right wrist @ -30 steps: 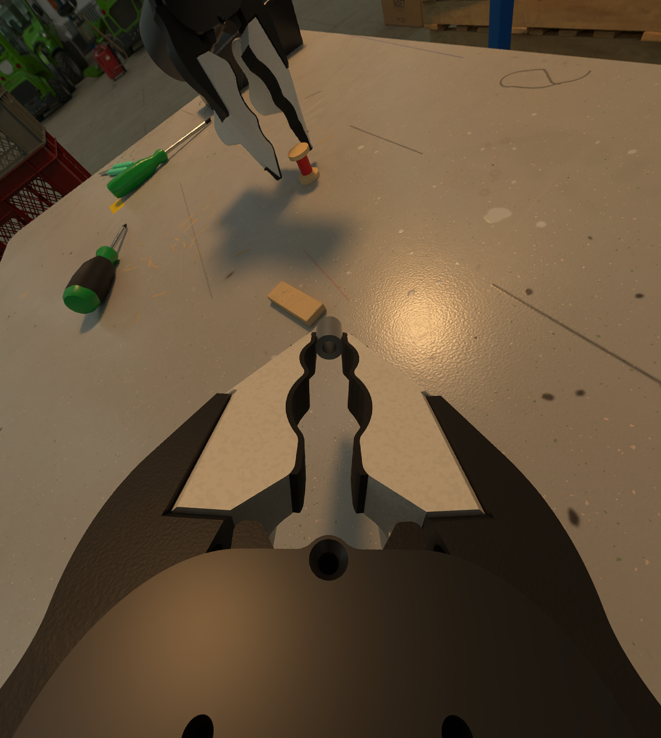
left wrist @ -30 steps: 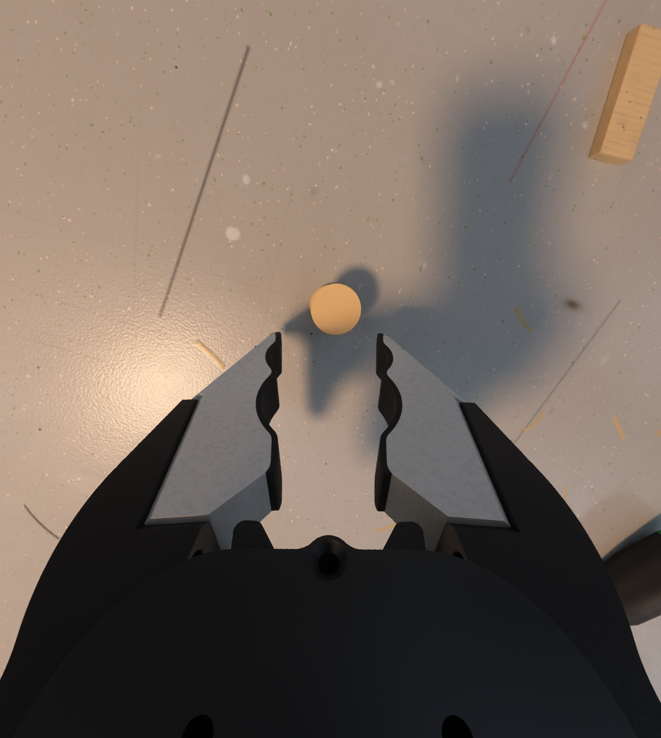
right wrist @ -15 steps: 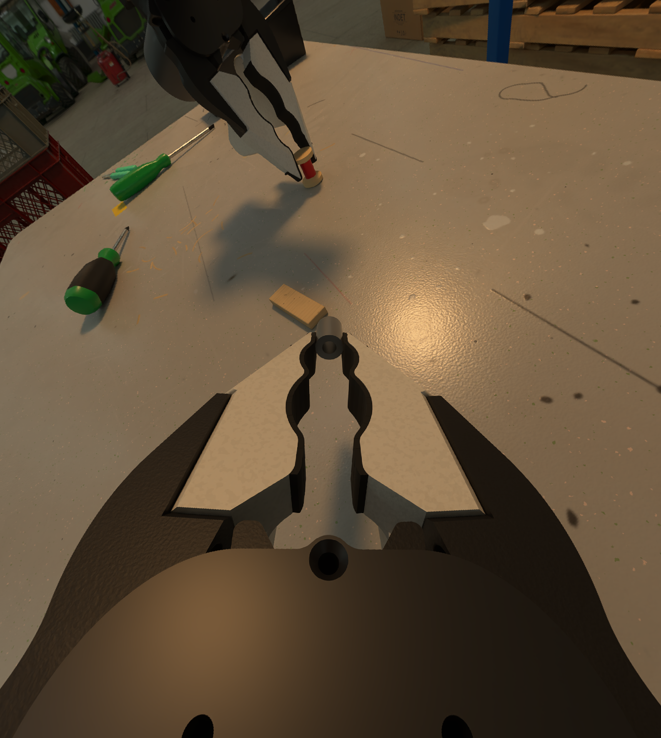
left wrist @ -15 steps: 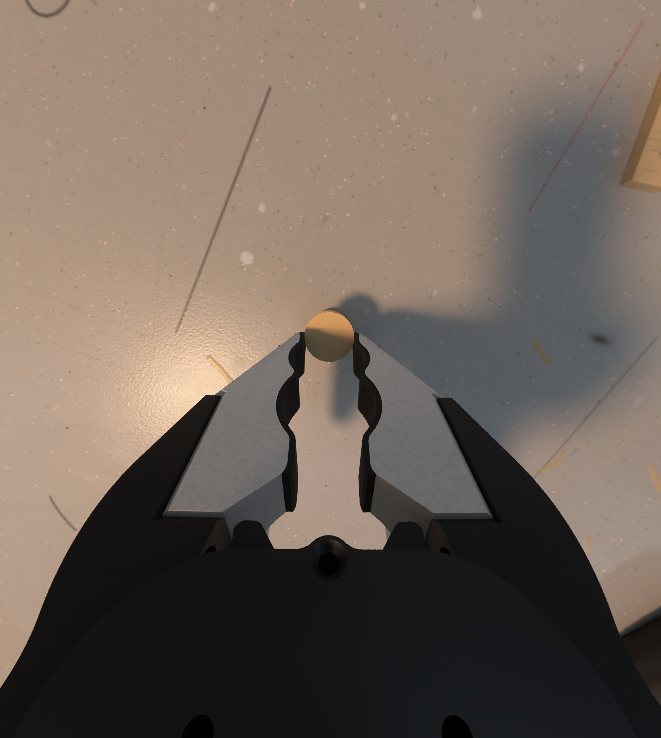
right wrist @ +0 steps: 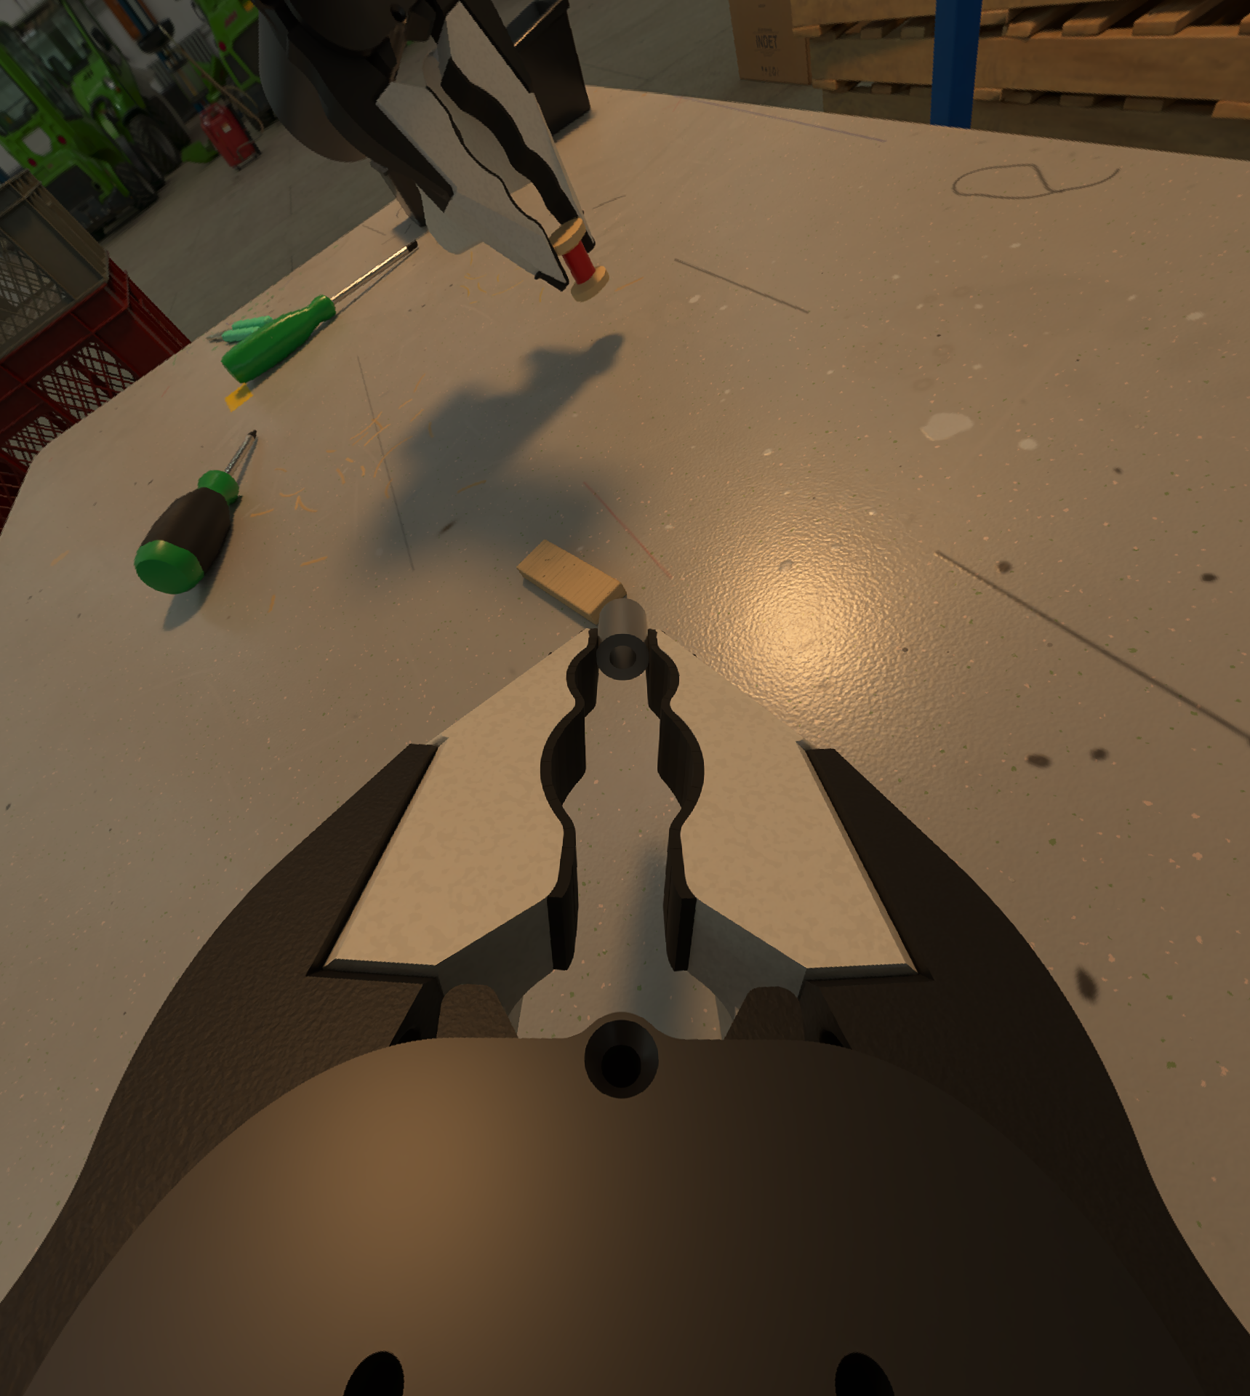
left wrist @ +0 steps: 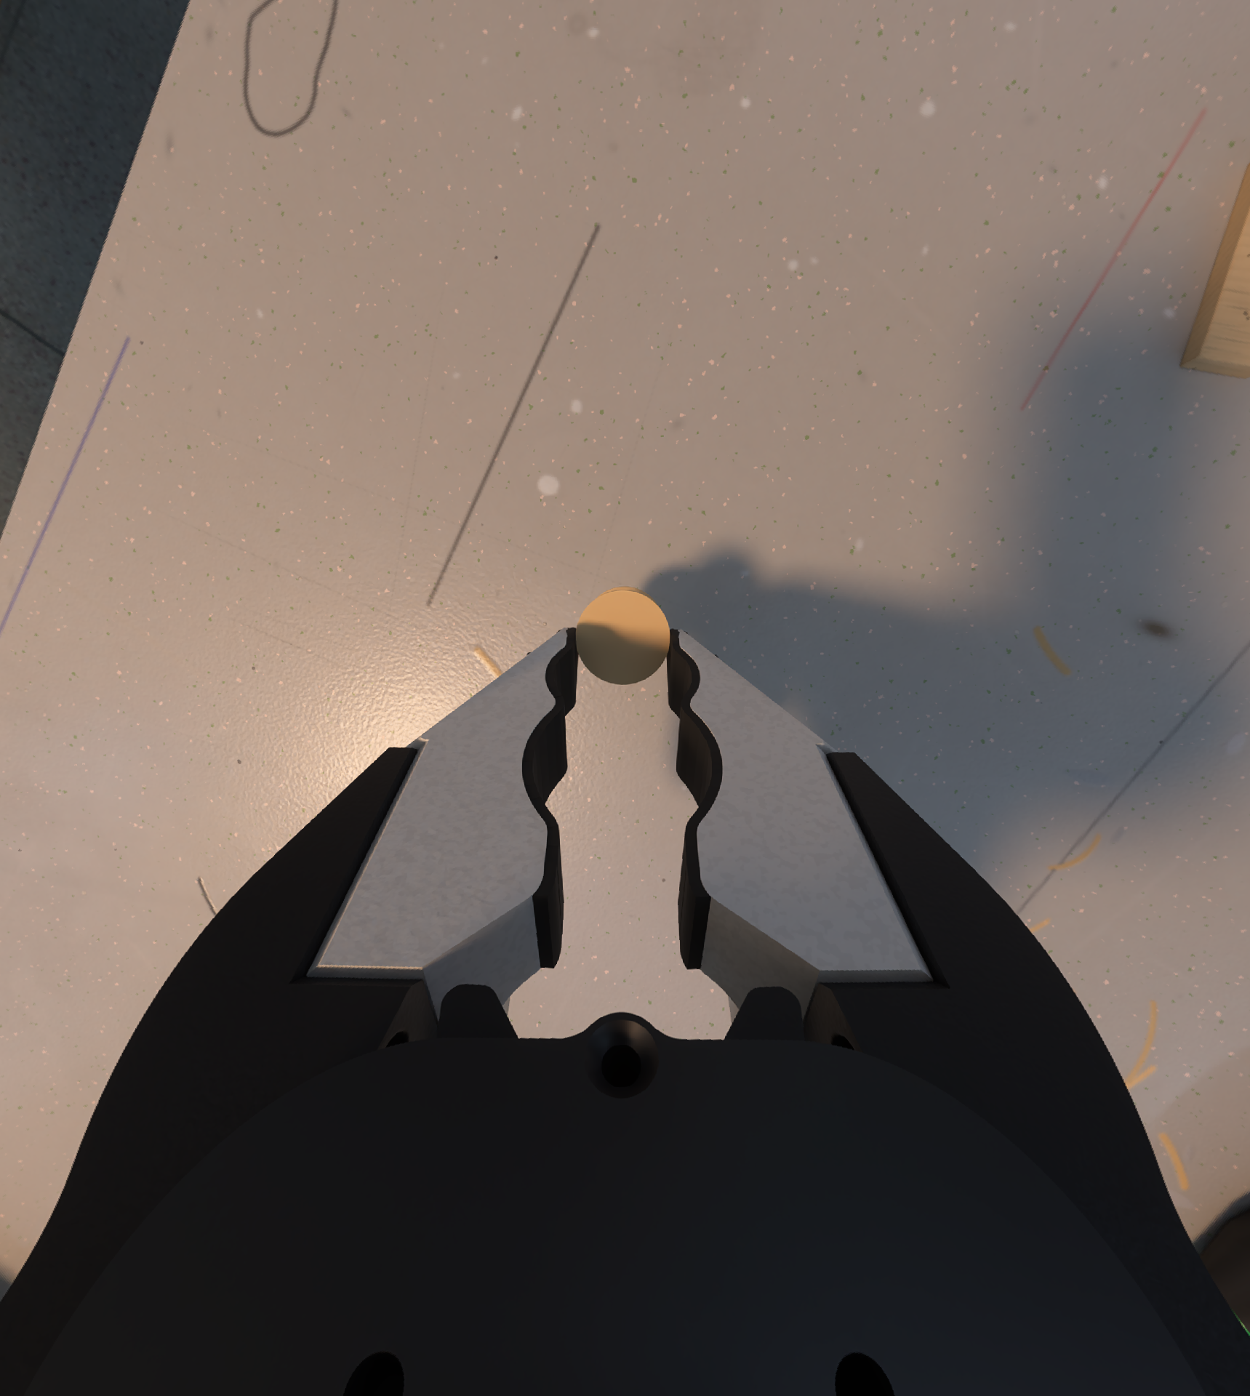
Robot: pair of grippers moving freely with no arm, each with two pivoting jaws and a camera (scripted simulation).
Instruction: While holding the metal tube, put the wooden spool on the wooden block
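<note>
Wooden spool [right wrist: 581,261]: pinched at the tips of left gripper [left wrist: 622,642], lifted clear of table [right wrist: 909,680], shadow well below; red thread wound between pale wooden flanges, round flange end facing the left wrist camera. Metal tube [right wrist: 622,640]: short, grey, hollow; clamped at the tips of right gripper [right wrist: 622,656]. Wooden block [right wrist: 569,578]: pale, flat on the table; at 2 o'clock from the spool in the left wrist view. Progress: both grasps made; carry to block and placement outstanding.
</note>
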